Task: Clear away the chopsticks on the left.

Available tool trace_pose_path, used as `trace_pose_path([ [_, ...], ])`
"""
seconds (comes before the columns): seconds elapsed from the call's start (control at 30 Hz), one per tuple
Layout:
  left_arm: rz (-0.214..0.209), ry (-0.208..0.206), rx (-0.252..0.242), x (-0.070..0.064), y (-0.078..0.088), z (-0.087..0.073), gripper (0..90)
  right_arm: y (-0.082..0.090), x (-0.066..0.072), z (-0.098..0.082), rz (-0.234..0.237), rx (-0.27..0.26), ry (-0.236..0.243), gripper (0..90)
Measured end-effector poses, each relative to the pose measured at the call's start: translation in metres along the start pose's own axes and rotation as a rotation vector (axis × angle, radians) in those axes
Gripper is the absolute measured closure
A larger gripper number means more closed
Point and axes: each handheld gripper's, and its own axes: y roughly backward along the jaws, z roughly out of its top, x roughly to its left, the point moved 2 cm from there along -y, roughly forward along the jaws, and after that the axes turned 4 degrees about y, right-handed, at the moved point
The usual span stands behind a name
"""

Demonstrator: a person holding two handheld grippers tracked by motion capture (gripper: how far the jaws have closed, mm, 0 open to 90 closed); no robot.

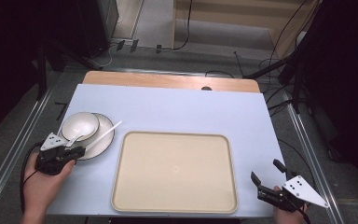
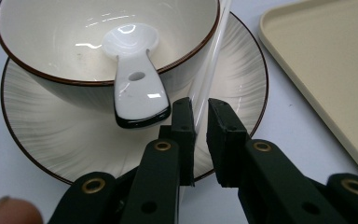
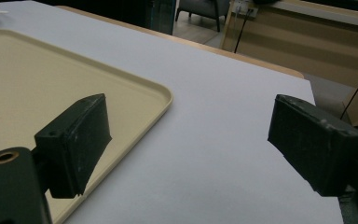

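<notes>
Left tongs are pinched on the thin white plastic stick, which leans across the ribbed grey saucer beside the brown-rimmed white bowl holding 1 white ceramic spoon. Nothing sits on the beige tray yet. Right tongs wait apart over the lilac worktop, so the job looks barely begun.
</notes>
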Motion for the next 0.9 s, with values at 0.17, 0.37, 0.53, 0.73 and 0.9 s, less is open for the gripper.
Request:
trace_pose_path([
  [0.17, 0.007, 0.001, 0.002, 0.001, 0.0, 0.0, 80.4, 0.0, 0.0, 0.0, 0.0, 0.003, -0.002, 13.0],
  [0.37, 0.003, -0.012, 0.012, -0.002, -0.004, 0.0, 80.9, 0.0, 0.0, 0.0, 0.0, 0.004, -0.001, 13.0],
  [0.53, 0.003, -0.026, 0.038, -0.003, -0.008, -0.001, 81.0, 0.0, -0.001, 0.0, -0.002, 0.004, -0.002, 13.0],
  [0.73, -0.018, -0.002, 0.044, -0.003, -0.013, 0.0, 80.4, -0.001, 0.0, -0.001, 0.0, 0.005, 0.003, 13.0],
  [0.9, -0.048, 0.014, 0.06, -0.002, -0.016, 0.0, 80.0, -0.002, 0.001, -0.001, 0.003, 0.006, 0.005, 13.0],
])
